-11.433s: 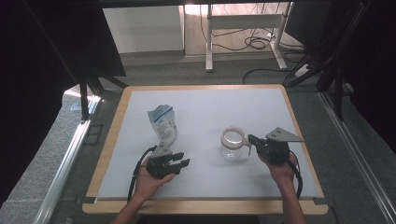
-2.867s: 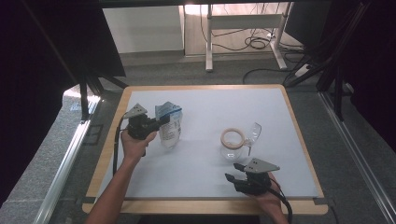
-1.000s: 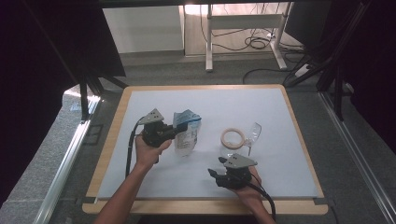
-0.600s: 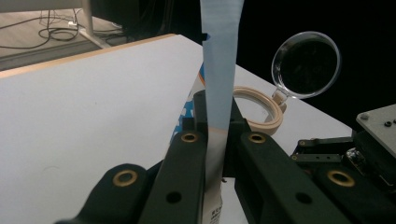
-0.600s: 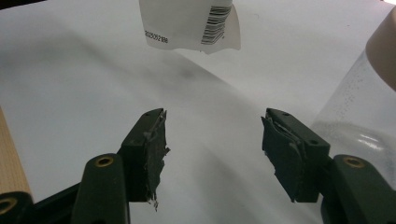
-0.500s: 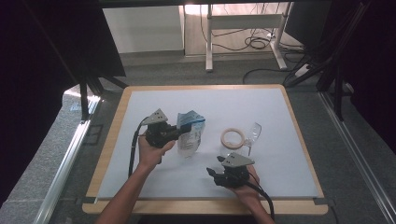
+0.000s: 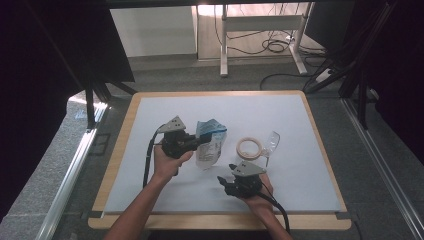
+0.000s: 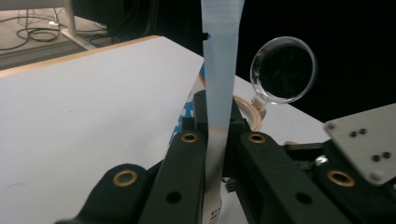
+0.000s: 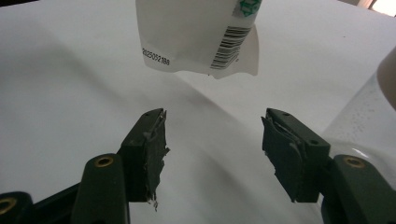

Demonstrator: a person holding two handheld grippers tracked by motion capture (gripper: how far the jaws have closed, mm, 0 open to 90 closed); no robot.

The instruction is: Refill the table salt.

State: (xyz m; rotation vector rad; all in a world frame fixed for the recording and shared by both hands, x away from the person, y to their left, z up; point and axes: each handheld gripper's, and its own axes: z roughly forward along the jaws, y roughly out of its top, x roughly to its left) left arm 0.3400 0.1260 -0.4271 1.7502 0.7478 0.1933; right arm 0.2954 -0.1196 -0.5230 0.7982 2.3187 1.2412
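A white and blue pouch hangs upright above the white mat, and my left gripper is shut on its top edge. In the left gripper view the light-blue strip of the pouch rises between the closed jaws of the left gripper. My right gripper sits nearer the front edge, open and holding nothing. In the right gripper view the pouch shows its barcoded bottom just past the right gripper, a little above the mat.
A clear jar with a tan rim stands right of the pouch, its round clear lid tipped up behind it. The lid and the jar wall are close by. The white mat lies on a wood-edged table.
The left gripper took up the pouch and carried it from the back left toward the middle. The right gripper left the jar and moved left along the front. Little has shifted in the last second.
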